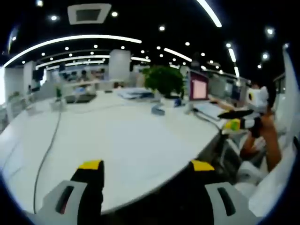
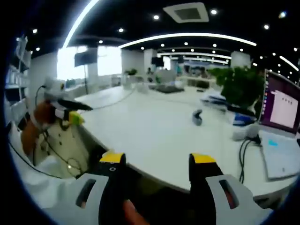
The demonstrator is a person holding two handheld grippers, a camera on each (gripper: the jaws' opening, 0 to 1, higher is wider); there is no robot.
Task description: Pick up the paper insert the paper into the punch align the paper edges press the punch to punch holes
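Both my grippers are held up over the near edge of the white table (image 1: 126, 140), and nothing is in them.

My left gripper (image 1: 146, 169) has its jaws wide apart; my right gripper (image 2: 158, 161) does too. I cannot make out any paper or punch. A small dark thing (image 2: 197, 117) lies mid-table, too blurry to name. A laptop (image 2: 281, 105) by the right edge is cut off.

Left tongs (image 1: 146, 168) and right tongs (image 2: 158, 161) are both held up, jaws apart, gripping nothing.
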